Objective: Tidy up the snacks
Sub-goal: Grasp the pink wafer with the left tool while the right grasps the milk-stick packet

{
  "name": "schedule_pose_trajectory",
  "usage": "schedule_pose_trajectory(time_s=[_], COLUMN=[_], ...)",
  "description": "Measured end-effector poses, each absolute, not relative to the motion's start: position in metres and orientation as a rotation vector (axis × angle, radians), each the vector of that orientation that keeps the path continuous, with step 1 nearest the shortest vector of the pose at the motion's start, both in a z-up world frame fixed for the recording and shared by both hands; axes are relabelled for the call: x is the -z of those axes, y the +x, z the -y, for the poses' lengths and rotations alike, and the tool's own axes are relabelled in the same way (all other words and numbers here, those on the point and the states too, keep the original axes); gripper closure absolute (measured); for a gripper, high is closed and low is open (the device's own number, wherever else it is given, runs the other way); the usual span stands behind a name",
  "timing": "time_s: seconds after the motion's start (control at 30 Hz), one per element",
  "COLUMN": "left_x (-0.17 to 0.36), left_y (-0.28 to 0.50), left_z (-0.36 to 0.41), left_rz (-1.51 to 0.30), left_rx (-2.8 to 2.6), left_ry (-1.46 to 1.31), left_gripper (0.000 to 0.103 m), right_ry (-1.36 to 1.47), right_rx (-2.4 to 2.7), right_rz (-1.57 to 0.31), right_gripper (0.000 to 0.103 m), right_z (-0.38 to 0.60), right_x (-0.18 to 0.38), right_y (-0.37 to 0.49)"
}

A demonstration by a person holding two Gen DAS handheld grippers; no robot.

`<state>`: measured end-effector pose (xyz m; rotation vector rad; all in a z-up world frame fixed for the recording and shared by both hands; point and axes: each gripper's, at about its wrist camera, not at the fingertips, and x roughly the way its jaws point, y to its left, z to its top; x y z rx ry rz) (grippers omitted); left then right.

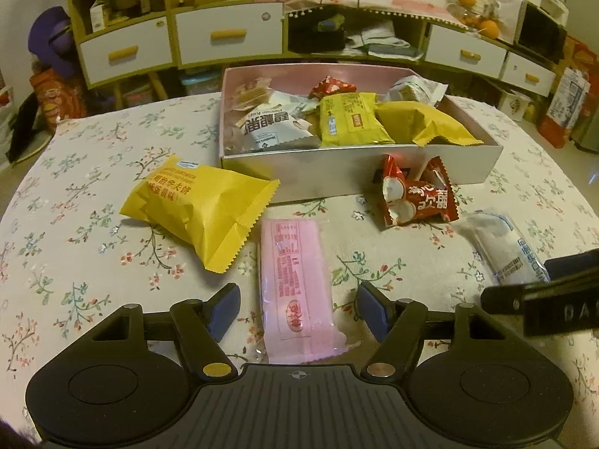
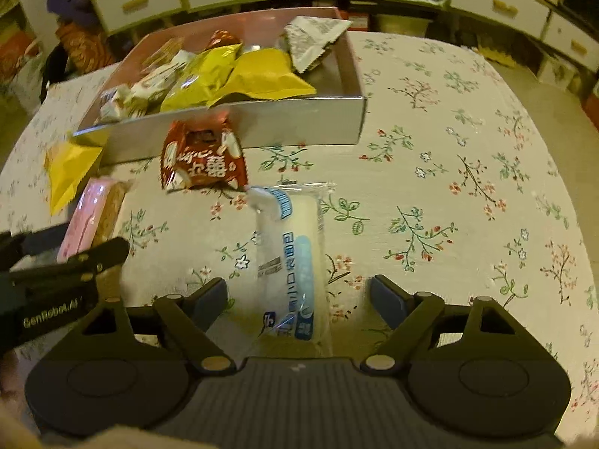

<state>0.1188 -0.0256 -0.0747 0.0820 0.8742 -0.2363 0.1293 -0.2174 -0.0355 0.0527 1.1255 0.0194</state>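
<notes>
Right up close on the flowery-cloth bench [image 1: 93, 194], both claws are straddling a snack each: the left claw [image 1: 297, 308] hangs open around the flat pink plastic-wrapped wafer bar [image 1: 295, 284], pads clear of it on both sides, and the right claw [image 2: 299, 299] sits wide open over the clear-wrapped white roll with blue print [image 2: 295, 262], also not gripping yet. Looks like each one's lined up lengthwise so the pads can pinch the narrow sides. A bit further out lie the puffy yellow foil snack bag [image 1: 198, 209] and the crinkly red candy packet [image 1: 415, 194], both just in front of the box. Beyond that is the shallow pink-lined cardboard box [image 1: 359, 176], already half full of wrappers, so I'd guess these four loose ones go in there next.
</notes>
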Motion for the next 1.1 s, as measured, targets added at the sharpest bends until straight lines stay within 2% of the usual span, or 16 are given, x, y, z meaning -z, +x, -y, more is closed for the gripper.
schedule_pose_trajectory(time_s=[0.2, 0.3, 0.37, 0.73, 1.1], left_x=[0.074, 0.073, 0.072, 0.069, 0.064], left_y=[0.118, 0.117, 0.117, 0.113, 0.110], left_z=[0.030, 0.031, 0.033, 0.041, 0.044], left_rz=[-0.881, -0.883, -0.885, -0.897, -0.910], left_rx=[0.225, 0.233, 0.241, 0.261, 0.281], left_ry=[0.086, 0.087, 0.091, 0.126, 0.110], left_gripper=[0.039, 0.045, 0.050, 0.070, 0.073], right_ry=[0.012, 0.000, -0.003, -0.014, 0.007], right_rx=[-0.036, -0.043, -0.050, -0.060, -0.059], right_rz=[-1.113, -1.105, -1.101, -1.086, -1.088], right_gripper=[0.036, 0.044, 0.053, 0.081, 0.086], right_z=[0.210, 0.210, 0.209, 0.206, 0.208], right_x=[0.032, 0.034, 0.034, 0.031, 0.028], right_y=[0.123, 0.125, 0.124, 0.125, 0.126])
